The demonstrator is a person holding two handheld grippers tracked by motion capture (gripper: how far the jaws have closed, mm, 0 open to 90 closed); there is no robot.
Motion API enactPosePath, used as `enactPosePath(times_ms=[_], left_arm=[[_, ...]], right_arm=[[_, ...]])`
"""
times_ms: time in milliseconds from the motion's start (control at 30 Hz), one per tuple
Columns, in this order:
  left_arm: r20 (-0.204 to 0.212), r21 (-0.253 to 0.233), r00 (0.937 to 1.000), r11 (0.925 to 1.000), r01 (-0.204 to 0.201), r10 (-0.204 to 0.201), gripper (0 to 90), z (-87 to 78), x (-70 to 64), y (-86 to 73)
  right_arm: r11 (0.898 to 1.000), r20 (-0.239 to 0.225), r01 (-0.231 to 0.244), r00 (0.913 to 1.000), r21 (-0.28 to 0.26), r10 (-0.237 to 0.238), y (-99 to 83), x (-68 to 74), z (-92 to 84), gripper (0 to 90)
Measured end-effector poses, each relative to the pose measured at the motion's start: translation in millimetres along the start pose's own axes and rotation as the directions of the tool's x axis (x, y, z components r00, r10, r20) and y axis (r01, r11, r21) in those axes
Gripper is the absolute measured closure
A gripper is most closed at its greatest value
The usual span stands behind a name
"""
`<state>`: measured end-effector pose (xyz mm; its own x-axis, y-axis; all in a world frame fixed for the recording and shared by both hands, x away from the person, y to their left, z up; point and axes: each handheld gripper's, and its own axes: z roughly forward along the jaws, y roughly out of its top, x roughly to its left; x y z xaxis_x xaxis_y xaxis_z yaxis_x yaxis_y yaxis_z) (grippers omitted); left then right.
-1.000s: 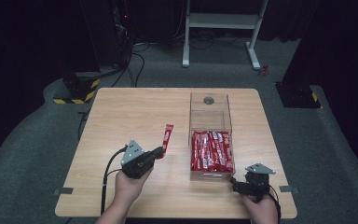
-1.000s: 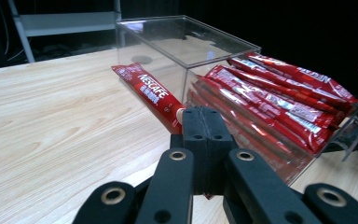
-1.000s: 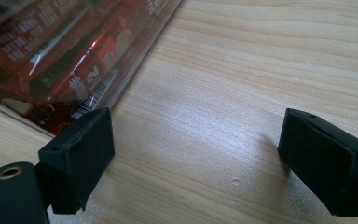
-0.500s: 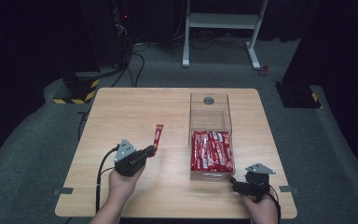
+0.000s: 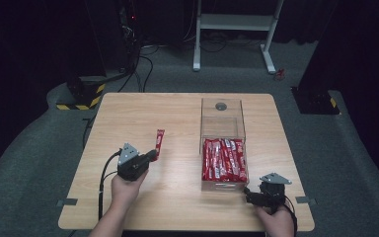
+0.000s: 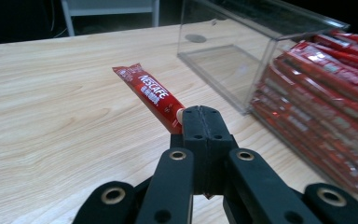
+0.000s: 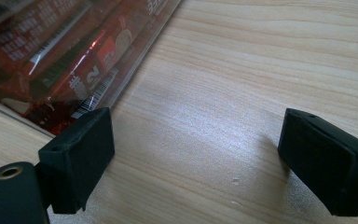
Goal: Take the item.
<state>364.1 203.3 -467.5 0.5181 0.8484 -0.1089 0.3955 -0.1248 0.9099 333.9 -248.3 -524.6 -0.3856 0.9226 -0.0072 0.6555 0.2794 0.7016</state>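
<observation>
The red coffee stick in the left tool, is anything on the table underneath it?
Nothing visible: the left tool grips the red coffee stick over bare table. The clear box stands off to one side.

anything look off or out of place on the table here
Only one thing: a single red sachet is outside the clear box, pinched by one end in the left claw and sticking out above the table. The other sachets lie neatly packed in the box. Nothing looks spilled or damaged.
</observation>
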Motion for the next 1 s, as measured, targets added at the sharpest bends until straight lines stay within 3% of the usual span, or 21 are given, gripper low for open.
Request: enactPosePath(times_ms=[433,533,567,833,1000], left_arm=[[-0.048,0.043,0.9987,0.9989,0.019,-0.017,90.0,15.7,16.4,-7.6],[-0.054,0.041,0.9966,0.9971,0.064,-0.062,90.0,20.8,17.8,-10.1],[-0.061,0.063,0.9978,0.9975,0.03,-0.026,90.0,21.5,21.8,-10.4],[-0.073,0.108,0.9964,0.9927,0.052,-0.044,90.0,33.8,28.1,-16.3],[-0.075,0.141,0.9966,0.9889,0.045,-0.035,90.0,40.1,27.5,-20.2]], right_arm=[[1.0,0.0,-0.002,1.0,0.0,0.002,0.1,0.2,0.0,10.5],[1.0,0.0,-0.002,1.0,0.0,0.002,0.1,0.2,0.0,10.5],[1.0,0.0,-0.002,1.0,0.0,0.002,0.1,0.2,0.0,10.5],[1.0,0.0,-0.002,1.0,0.0,0.002,0.1,0.2,0.0,10.5],[1.0,0.0,-0.002,1.0,0.0,0.002,0.0,0.2,0.0,10.5]])
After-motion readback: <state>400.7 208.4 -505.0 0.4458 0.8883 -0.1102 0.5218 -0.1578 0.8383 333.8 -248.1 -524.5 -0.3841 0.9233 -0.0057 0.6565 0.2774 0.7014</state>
